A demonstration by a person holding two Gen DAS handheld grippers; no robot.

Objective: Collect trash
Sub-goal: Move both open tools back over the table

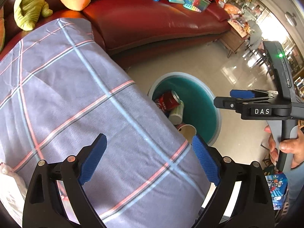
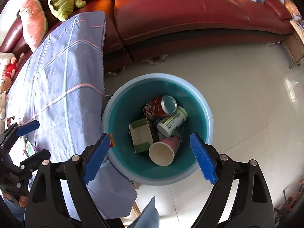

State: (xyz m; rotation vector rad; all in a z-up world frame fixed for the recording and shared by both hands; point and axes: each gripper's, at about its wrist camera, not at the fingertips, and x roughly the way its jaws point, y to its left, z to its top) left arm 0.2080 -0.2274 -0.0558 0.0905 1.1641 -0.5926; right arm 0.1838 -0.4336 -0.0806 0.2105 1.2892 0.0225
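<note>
Left hand-held gripper (image 1: 149,156): released, nothing betw. pads, above plaid cloth (image 1: 76,98).
Right hand-held gripper (image 2: 150,153): released, empty, over bin (image 2: 206,112).
Bin: on tile floor (image 2: 237,87), just beside cloth edge.
Trash in bin: red can (image 2: 159,106), white-green bottle (image 2: 172,121), paper cup (image 2: 163,151), small carton (image 2: 141,134).
Behind: red sofa (image 2: 190,13) w/ plush toys.

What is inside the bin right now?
The bin holds a red can, a white bottle, a paper cup and a small carton. Anything beneath them is covered.
</note>
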